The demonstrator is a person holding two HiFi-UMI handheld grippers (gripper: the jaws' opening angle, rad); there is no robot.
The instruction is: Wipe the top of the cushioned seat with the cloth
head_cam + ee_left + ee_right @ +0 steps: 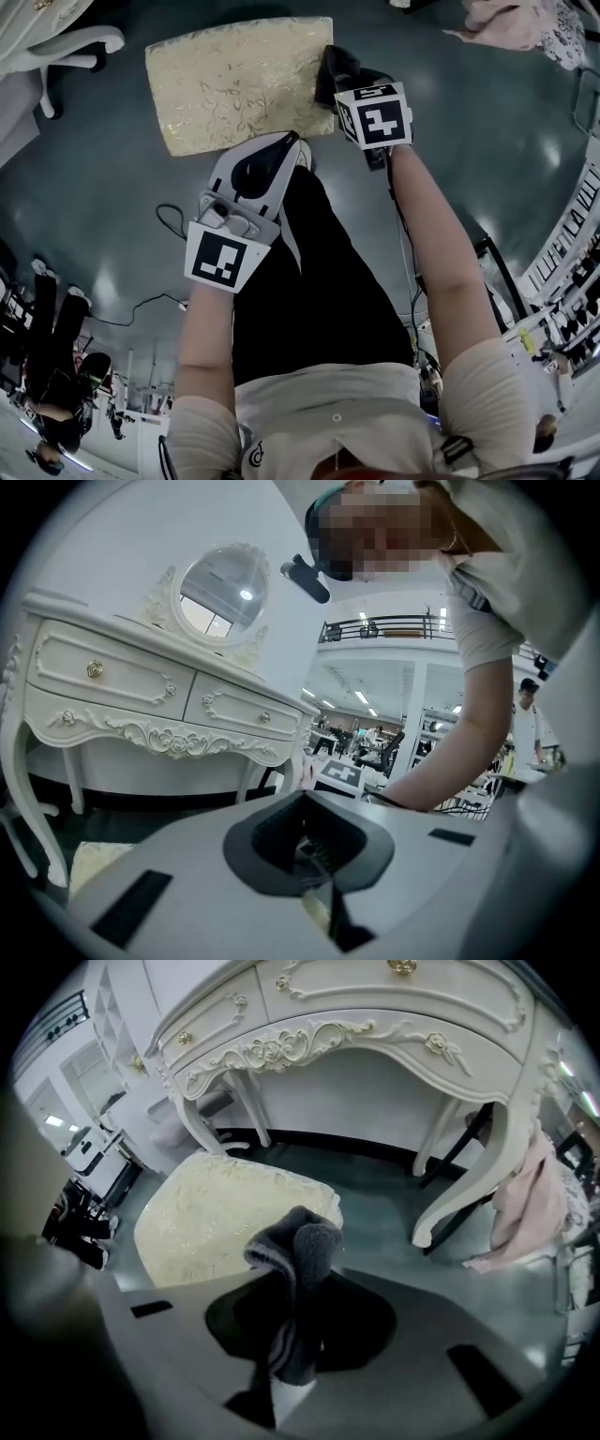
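Cloth (302, 1251), dark grey and bunched, sits clamped in right claw (286, 1372); left claw (317, 883) closed, empty.

The top of the seat (239, 80) is left bare from its far edge to its left edge, and free passage is offered there. Its near right corner is overlapped by the left gripper (291, 148); its right edge is taken by the cloth (335, 64). Beyond the far edge, room is bounded by the dressing table (375, 1016) legs; open floor (487, 159) is found rightward.

left hand-held gripper (296, 150) jaws together, right hand-held gripper (345, 86) gripping cloth (298, 1269)
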